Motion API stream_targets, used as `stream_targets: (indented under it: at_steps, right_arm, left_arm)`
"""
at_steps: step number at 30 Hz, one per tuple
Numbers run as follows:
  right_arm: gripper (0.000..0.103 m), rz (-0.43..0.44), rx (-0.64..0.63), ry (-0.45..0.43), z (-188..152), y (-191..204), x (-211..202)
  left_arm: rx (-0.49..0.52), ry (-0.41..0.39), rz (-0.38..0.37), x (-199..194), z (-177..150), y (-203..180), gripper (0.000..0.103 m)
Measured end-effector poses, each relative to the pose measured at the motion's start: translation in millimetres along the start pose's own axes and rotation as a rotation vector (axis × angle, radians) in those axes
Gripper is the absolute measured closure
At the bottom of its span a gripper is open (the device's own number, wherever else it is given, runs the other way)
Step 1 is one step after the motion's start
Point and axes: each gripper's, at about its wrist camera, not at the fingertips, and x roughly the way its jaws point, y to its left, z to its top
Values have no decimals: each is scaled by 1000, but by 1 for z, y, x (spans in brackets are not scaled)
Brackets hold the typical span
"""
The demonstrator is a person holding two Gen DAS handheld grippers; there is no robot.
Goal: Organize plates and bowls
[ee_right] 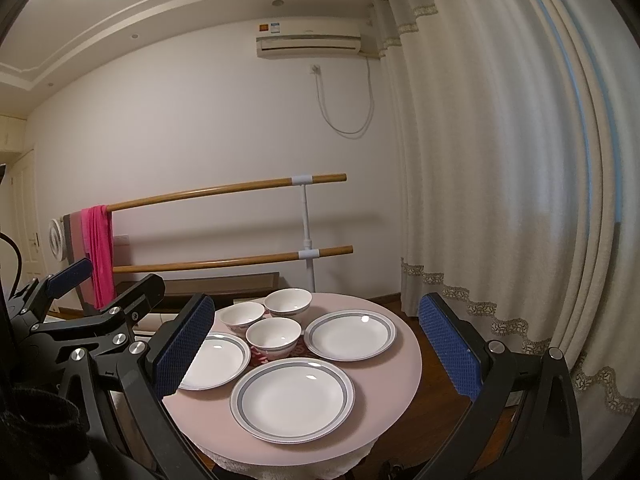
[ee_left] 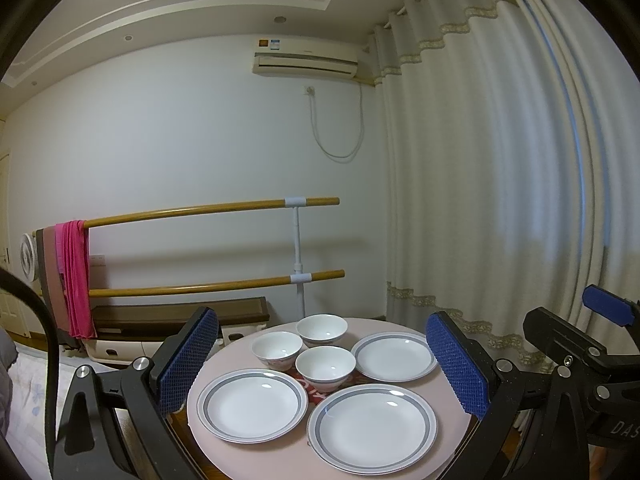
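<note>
A small round pink table (ee_left: pixel 224 364) (ee_right: pixel 400 364) carries three white plates with grey rims and three white bowls. One plate sits at the near left (ee_left: pixel 253 405) (ee_right: pixel 218 360), one at the near right (ee_left: pixel 372 427) (ee_right: pixel 292 399), one at the far right (ee_left: pixel 394 356) (ee_right: pixel 351 334). The bowls cluster at the middle and back: left (ee_left: pixel 277 349) (ee_right: pixel 242 316), back (ee_left: pixel 322 330) (ee_right: pixel 288 302), front (ee_left: pixel 325 368) (ee_right: pixel 273 337). My left gripper (ee_left: pixel 322 360) hovers open above and before the table, holding nothing. My right gripper (ee_right: pixel 316 350) is open too, empty. The right gripper also shows at the left wrist view's right edge (ee_left: pixel 608 306).
A wooden double-bar rail (ee_left: pixel 208 210) stands behind the table with a pink cloth (ee_left: pixel 76 276) draped over it. Cream curtains (ee_left: pixel 500 200) hang close on the right. A low bench (ee_left: pixel 180 312) lies against the wall. A dark cable (ee_left: pixel 40 320) runs at the left.
</note>
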Motion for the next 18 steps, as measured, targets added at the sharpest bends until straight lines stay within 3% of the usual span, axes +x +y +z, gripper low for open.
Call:
stream_targets:
  at_steps: [18]
  right_arm:
    - [0,13,-14,0,-4,-3,11]
  left_arm:
    - [3,17,13,18,-4,-1,1]
